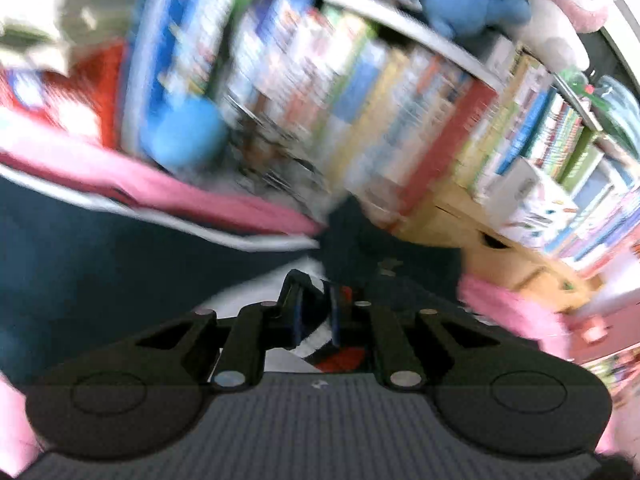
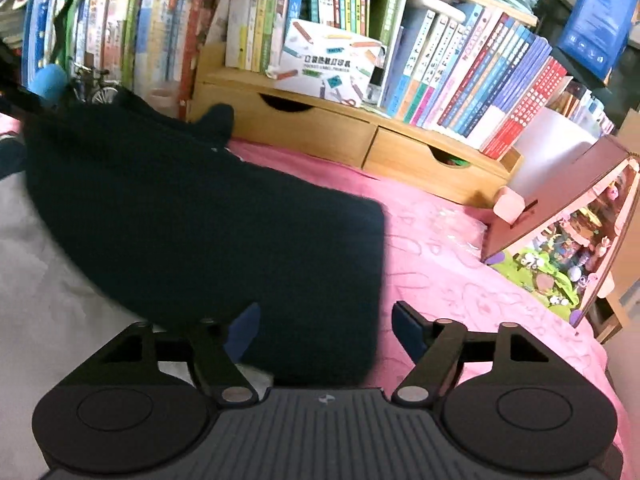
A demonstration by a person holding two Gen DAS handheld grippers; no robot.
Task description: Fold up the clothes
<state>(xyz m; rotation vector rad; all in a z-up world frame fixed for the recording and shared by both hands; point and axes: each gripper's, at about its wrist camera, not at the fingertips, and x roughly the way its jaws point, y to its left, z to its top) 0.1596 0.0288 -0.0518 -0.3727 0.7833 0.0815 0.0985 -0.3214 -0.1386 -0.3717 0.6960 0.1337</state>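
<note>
Two fingers of the left gripper [image 1: 316,312] are pinched almost together on striped cloth [image 1: 316,334], with blurry books [image 1: 360,100] behind. From the right wrist, the right gripper [image 2: 326,326] has its fingers spread wide, holding nothing. A dark top [image 2: 192,224] lies on the pink bench [image 2: 460,280], its edge between them.

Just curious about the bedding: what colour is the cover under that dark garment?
Pink, with a faint doodle pattern; the cover shows best in the right wrist view.
</note>
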